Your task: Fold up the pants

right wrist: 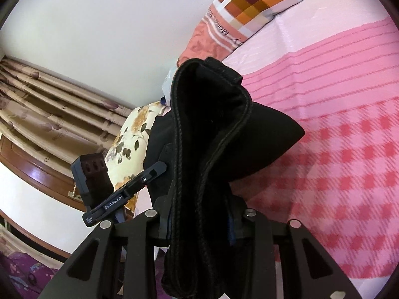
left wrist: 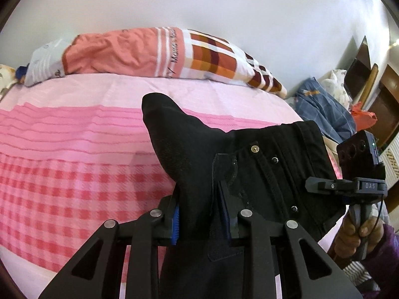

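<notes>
The black pants (left wrist: 251, 164) hang in the air above the pink bed, held by both grippers. My left gripper (left wrist: 199, 214) is shut on a bunched black part near the waistband, with rivets and buttons showing to its right. My right gripper (right wrist: 199, 219) is shut on a thick folded edge of the pants (right wrist: 212, 129), which stand up between the fingers and hang below them. The right gripper also shows at the right of the left wrist view (left wrist: 349, 186), and the left gripper shows at the left of the right wrist view (right wrist: 124, 194).
The bed (left wrist: 74, 149) has a pink striped and checked cover. A rolled orange and plaid quilt (left wrist: 162, 52) lies along the wall. Blue clothes (left wrist: 321, 109) and wooden furniture are at the right. A floral pillow (right wrist: 132, 134) and curtains (right wrist: 49, 99) are at the left.
</notes>
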Motion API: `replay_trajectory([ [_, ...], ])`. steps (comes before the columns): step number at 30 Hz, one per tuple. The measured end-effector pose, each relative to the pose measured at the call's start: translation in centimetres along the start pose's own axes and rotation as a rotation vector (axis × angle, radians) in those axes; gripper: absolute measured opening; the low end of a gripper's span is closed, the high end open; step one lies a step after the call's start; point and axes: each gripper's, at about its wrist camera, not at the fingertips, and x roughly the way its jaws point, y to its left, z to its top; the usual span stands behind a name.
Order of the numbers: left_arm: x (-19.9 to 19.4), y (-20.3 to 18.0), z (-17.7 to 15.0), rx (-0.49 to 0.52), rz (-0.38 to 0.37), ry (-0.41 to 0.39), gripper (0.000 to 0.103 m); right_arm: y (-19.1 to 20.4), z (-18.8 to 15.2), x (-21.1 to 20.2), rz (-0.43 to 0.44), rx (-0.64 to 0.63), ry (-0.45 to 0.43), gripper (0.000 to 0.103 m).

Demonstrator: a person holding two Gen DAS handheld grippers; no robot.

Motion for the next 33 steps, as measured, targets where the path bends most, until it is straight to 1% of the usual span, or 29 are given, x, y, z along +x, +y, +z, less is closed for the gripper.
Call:
replay_trajectory([
  [10,-1.8,4.3,1.7,-0.018,0.077,-0.044,0.027,2.5,2.5,5.3,0.037,-0.019,0.039,0.030],
  [17,-2.4,7.7,3.4,-0.015,0.138,-0.083,0.026,4.3,5.4,9.7,0.061,-0.046,0.059,0.030],
  [24,-1.9,11.5,5.7,-0.023,0.182,-0.113,0.027,5.5,8.1,13.7,0.076,-0.064,0.069,0.030],
  [33,-0.7,16.6,8.6,-0.047,0.223,-0.146,0.026,5.4,11.8,19.1,0.094,-0.067,0.079,0.030],
])
